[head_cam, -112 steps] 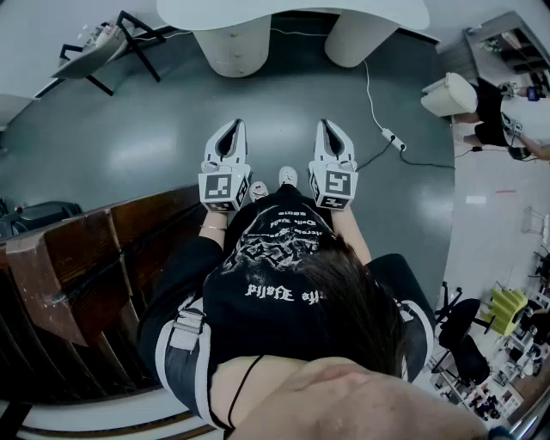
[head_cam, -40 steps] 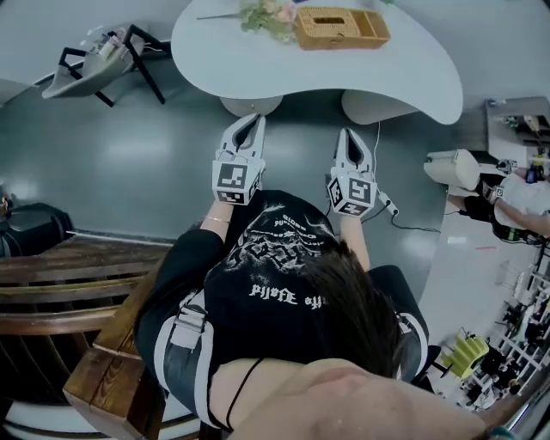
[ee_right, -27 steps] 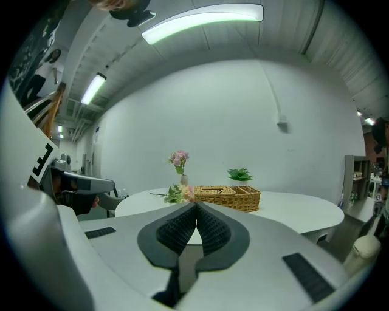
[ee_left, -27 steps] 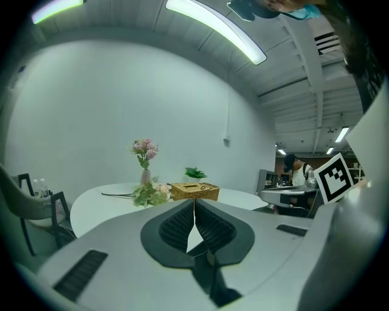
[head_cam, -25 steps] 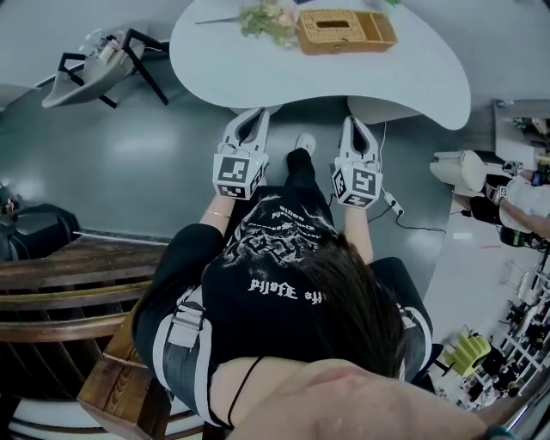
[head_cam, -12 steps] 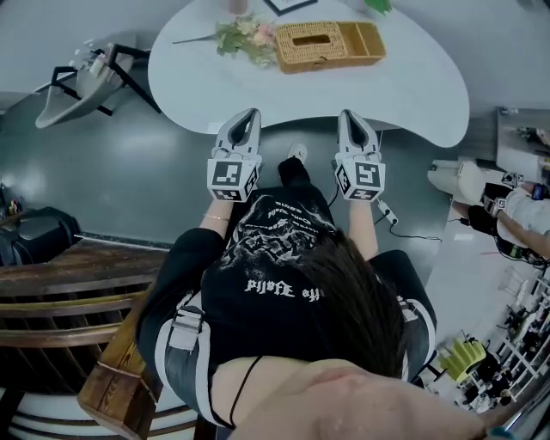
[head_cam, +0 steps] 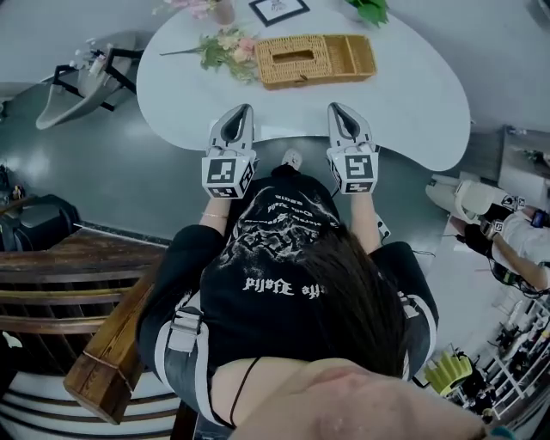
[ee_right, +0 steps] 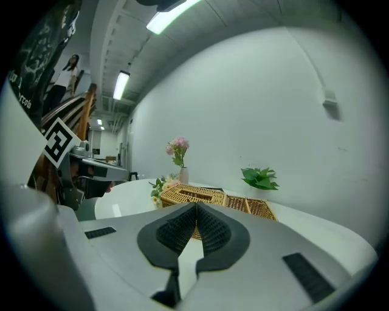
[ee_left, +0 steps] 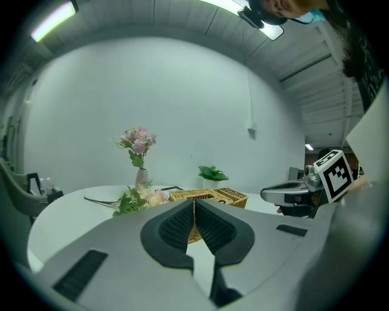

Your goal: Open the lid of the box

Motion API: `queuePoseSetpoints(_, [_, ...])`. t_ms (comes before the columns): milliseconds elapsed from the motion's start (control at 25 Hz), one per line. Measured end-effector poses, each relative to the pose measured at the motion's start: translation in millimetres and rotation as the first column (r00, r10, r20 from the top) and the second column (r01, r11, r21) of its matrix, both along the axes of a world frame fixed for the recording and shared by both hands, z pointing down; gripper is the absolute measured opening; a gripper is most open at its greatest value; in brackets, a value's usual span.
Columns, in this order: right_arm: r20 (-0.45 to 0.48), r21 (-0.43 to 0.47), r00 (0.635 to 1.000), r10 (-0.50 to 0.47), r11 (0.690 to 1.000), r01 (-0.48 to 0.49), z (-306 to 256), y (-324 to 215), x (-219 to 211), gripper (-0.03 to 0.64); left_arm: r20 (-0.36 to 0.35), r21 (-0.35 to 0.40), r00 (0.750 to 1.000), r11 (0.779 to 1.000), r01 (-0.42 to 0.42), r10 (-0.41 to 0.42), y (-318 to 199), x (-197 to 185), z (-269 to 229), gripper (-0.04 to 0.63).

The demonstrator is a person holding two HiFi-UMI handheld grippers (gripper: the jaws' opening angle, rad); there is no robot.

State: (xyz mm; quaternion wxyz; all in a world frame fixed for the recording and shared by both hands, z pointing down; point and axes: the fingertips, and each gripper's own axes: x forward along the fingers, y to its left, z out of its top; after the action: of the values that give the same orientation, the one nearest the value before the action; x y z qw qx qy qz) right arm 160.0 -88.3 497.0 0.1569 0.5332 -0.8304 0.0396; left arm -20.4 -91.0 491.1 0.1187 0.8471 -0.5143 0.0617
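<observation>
A woven wicker box lies on the white table, with a slotted lid on its left part and an open compartment on its right. Both grippers hover over the table's near edge, short of the box. My left gripper is shut and empty, as is my right gripper. In the left gripper view the box shows just beyond the closed jaws of the left gripper. The right gripper view has the box straight ahead of the right gripper.
Loose flowers lie left of the box; a vase, a picture frame and a green plant stand behind it. A chair is at far left, a wooden bench behind me, a person at right.
I have walked up to the table, so the table and box have come closer. Both grippers now reach over its near edge, still shut.
</observation>
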Motion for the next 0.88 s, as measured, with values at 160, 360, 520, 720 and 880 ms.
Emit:
queuePoseSetpoints(160, [0.031,-0.010,0.999,-0.038,0.999,0.039,4,-14,10,0.026,-0.006,-0.013,0.999,0.999,0.050,-0.050,-12,12,6,0.025])
queuePoseSetpoints(360, [0.023,-0.024,0.998,-0.060,0.998,0.060,8,-24,15,0.026,0.007,-0.014,0.997,0.997,0.075,-0.075,-23,19,7,0.025])
queuePoseSetpoints(520, [0.025,-0.042,0.998,-0.061,0.997,0.062,9,-34,15,0.027,0.009,-0.004,0.997,0.997,0.078,-0.078,-38,18,5,0.025])
queuePoseSetpoints(720, [0.008,-0.063,0.997,-0.073,0.995,0.074,13,-50,10,0.034,0.018,-0.013,0.998,0.998,0.065,-0.065,-59,12,7,0.025])
queuePoseSetpoints(880, [-0.008,-0.068,0.996,-0.086,0.994,0.085,5,-63,4,0.055,0.014,-0.017,0.999,0.999,0.037,-0.037,-73,14,2,0.025])
